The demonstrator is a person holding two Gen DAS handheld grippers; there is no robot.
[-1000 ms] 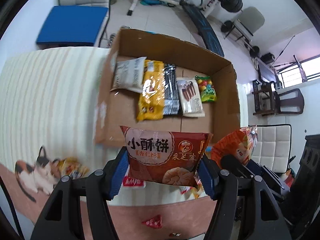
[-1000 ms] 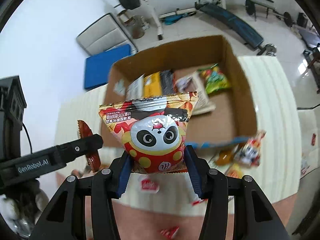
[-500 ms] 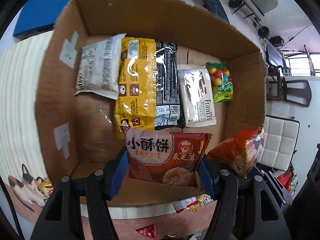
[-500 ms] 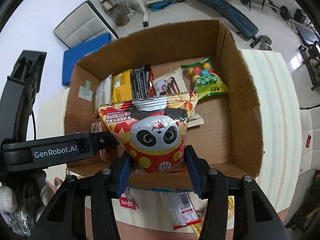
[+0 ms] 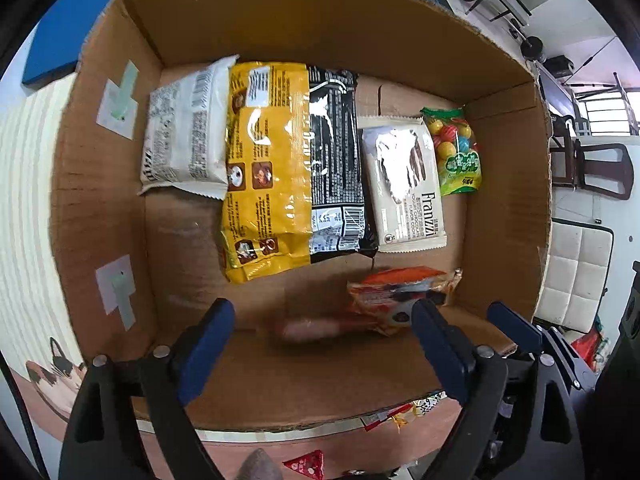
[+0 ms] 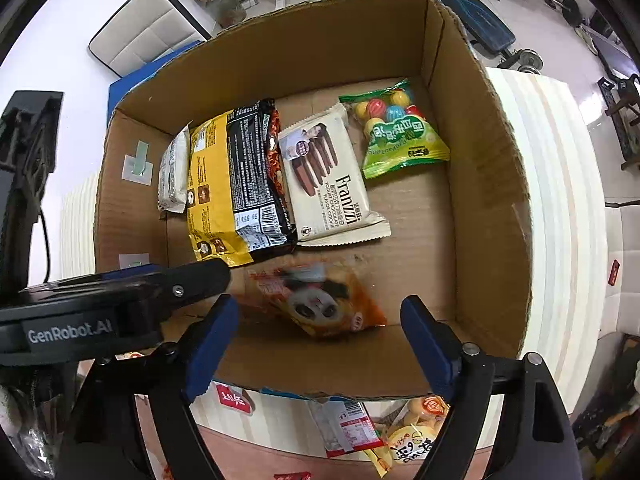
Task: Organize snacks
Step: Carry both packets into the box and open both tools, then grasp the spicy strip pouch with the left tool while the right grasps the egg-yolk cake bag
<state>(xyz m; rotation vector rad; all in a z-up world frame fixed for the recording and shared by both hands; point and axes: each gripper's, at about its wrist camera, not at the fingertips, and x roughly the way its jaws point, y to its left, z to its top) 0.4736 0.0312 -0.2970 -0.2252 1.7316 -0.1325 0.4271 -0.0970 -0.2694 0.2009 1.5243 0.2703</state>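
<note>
Looking down into the cardboard box through both wrist cameras, I see my left claw with its jaws spread wide and nothing between the pads; they have just been opening, and the red biscuit packet shows as a blurred streak below them, near the box's front wall. My right claw stands wide apart as well, its jaws also just opened, and the orange panda packet lies blurred and tilted on the box floor under it, free of the pads. Along the back of the box sit a white wrapper, a yellow bag, a black bag, the cream Franzzi cookie pack and a green bag of coloured balls, side by side and partly overlapping. Outside the box, more small packets lie on the striped surface by the front wall.
</note>
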